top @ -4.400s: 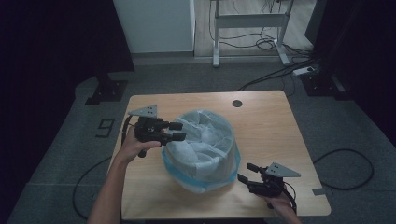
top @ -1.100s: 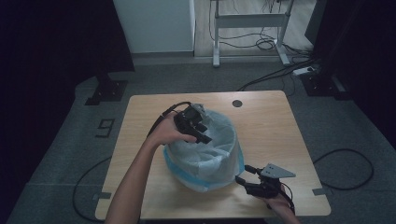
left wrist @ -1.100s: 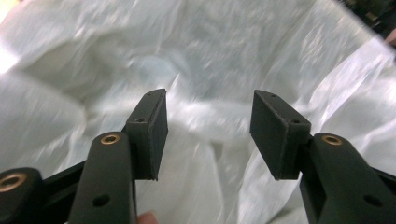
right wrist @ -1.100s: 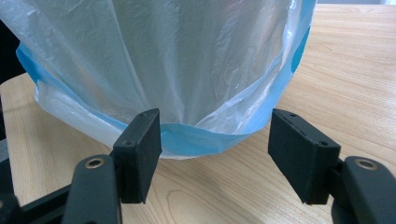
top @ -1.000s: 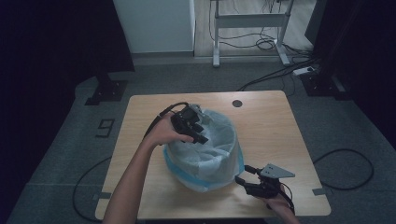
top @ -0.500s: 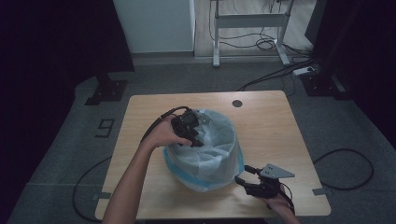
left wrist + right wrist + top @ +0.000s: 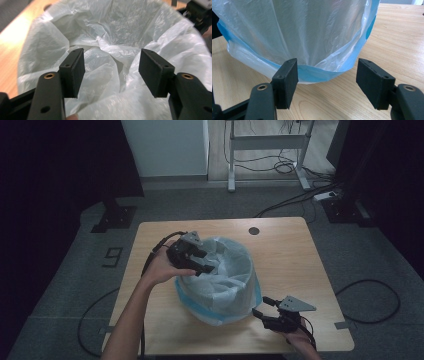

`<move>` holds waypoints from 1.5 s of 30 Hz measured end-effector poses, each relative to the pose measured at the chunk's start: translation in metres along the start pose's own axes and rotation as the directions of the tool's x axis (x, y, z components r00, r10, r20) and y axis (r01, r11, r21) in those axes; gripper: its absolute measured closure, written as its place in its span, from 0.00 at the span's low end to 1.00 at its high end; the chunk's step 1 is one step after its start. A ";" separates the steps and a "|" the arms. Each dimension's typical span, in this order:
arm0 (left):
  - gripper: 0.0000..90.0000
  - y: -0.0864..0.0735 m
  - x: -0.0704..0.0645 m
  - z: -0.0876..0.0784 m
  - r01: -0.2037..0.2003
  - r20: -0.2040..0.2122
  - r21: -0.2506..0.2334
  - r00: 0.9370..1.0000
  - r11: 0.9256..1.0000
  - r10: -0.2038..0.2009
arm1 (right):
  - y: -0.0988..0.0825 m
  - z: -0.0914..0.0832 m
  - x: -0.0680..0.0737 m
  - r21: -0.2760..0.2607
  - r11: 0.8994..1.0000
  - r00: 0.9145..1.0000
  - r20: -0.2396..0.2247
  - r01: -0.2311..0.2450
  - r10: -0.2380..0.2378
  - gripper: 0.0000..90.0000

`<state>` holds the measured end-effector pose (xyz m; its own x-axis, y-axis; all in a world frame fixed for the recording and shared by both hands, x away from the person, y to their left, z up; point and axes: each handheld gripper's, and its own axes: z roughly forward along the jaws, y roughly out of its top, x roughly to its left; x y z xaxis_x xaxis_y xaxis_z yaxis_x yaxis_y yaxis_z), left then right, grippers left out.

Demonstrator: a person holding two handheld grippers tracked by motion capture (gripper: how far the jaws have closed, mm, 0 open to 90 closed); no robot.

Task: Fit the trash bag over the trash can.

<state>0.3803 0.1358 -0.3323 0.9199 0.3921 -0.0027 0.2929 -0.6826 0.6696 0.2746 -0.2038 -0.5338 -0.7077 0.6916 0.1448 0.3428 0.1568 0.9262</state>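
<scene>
One bin [image 7: 220, 280] stands mid-surface [image 7: 300, 250], lined with one white bag [image 7: 110, 37] whose blue-edged skirt [image 7: 317, 72] drapes outside, likely so the liner stays put. Two grippers: the left gripper [image 7: 202, 262] hangs over the rim, its jaws just opened and nothing between them; the right gripper [image 7: 327, 82] waits near the skirt, wide and empty.

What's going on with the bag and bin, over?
Left gripper open over bag, jaws just widened. Right gripper open, low by bin. Nothing blocking.
</scene>
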 end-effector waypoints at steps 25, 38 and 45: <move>0.38 -0.113 -0.028 -0.061 0.080 -0.115 -0.268 0.987 0.960 -0.115 | -0.001 -0.004 -0.002 0.011 1.000 0.999 0.049 0.014 -0.015 0.37; 0.38 -0.166 -0.038 -0.043 0.118 -0.136 -0.274 0.978 0.955 -0.160 | -0.002 -0.009 -0.013 0.001 1.000 0.996 0.094 -0.012 0.012 0.37; 0.38 -0.181 -0.038 -0.034 0.139 -0.133 -0.251 0.975 0.958 -0.177 | -0.003 -0.008 -0.015 0.006 1.000 0.995 0.098 -0.017 0.016 0.37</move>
<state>0.2831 0.2655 -0.4282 0.8107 0.5850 -0.0220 0.3431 -0.4443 0.8276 0.2788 -0.2205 -0.5360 -0.6381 0.7598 0.1246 0.3582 0.1496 0.9216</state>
